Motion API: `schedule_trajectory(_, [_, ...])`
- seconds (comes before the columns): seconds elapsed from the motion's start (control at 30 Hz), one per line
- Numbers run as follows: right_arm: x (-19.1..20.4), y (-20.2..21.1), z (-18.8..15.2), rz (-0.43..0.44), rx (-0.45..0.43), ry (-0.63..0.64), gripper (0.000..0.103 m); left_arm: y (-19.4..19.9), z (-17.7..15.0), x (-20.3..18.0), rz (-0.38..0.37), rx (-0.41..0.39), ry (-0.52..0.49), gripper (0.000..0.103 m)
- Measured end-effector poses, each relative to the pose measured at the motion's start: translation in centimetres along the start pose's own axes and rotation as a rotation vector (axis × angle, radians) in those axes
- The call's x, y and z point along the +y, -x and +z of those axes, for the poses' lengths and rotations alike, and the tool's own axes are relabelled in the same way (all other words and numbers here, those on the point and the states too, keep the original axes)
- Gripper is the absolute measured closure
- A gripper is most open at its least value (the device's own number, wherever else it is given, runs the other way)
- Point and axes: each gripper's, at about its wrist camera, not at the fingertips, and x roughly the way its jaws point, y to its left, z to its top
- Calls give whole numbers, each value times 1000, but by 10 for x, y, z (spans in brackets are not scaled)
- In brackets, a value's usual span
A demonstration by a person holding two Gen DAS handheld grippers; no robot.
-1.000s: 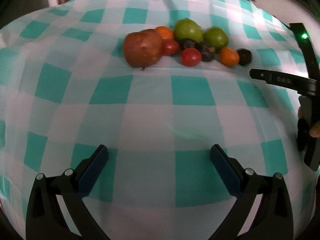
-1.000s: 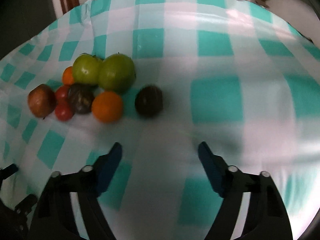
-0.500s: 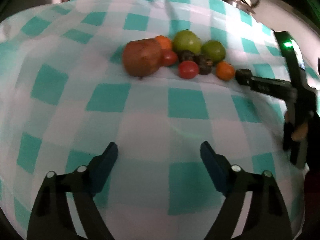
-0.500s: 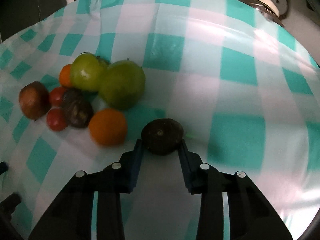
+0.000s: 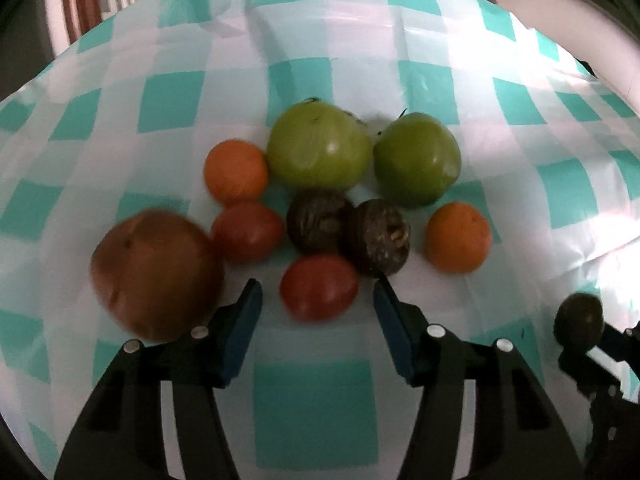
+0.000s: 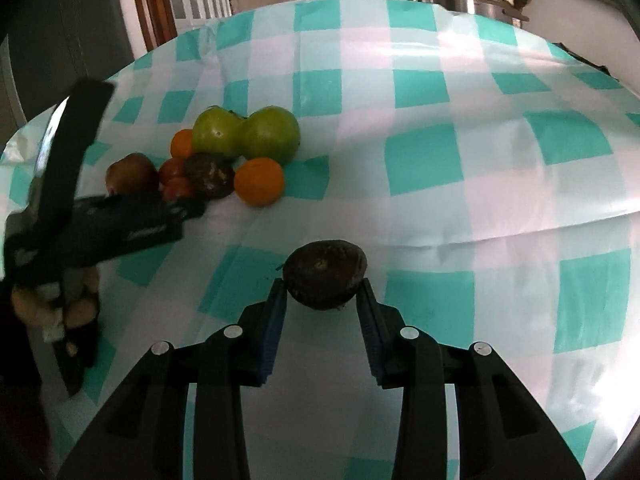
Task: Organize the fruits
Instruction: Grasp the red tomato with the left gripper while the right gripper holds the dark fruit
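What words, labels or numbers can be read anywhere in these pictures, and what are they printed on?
Left gripper, seen from the right wrist view: a pale printed marking on its black body, too blurred to read.
Fruits, checked tablecloth and metal pot at the back: no text visible.
Nothing else legible in either view.

A teal-and-white checked tablecloth (image 6: 424,156) covers the tabletop. At its far right edge stands a steel pot (image 6: 472,2); a wooden frame (image 6: 154,12) rises far left.
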Motion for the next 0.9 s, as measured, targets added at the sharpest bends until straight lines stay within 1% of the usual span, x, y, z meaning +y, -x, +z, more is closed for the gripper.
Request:
schedule_trajectory(0.07, [-4,-2,1,21,3,-27,67,0,1,1,-2,-3,-2,53])
schedule_trajectory(0.1, [-5,-3,2,27,3,-36,67,1,0,3,-6,-9,1,65])
schedule_trajectory(0.13, [-6,-3,0,34,4,-42,67,4,-2,4,-20,-14,6,66])
schedule_trajectory(0.2, [-7,-6,0,52,9,-51,67,11,-10,8,-51,-24,25,67])
schedule_trajectory(0.33, [-18,-10,0,87,17,-115,67,40,-32,7,-61,-68,23,67])
schedule_trajectory(0.4, [-17,-11,1,96,18,-113,67,58,-47,7,-73,-96,33,67])
schedule_trajectory(0.57, [-25,-12,1,132,15,-156,67,90,-71,5,-63,-154,51,67])
schedule_trajectory(0.63, [-26,-12,1,134,14,-158,67,107,-87,9,-72,-151,80,67])
schedule_trajectory(0.67, [-26,-11,1,131,14,-157,67,108,-87,5,-75,-147,88,67])
schedule_trajectory(0.73, [-26,-6,1,130,-5,-162,67,119,-101,7,-64,-144,99,67])
schedule_trajectory(0.77, [-25,-2,0,121,-21,-157,67,125,-110,8,-57,-143,100,67])
schedule_trajectory(0.8, [-22,3,-1,93,-29,-148,67,134,-121,11,-53,-141,102,67])
schedule_trajectory(0.83, [-16,10,-6,71,-21,-147,67,142,-133,15,-47,-136,105,67])
schedule_trajectory(0.9, [-1,26,-19,110,-16,-158,67,157,-156,26,-34,-133,114,67])
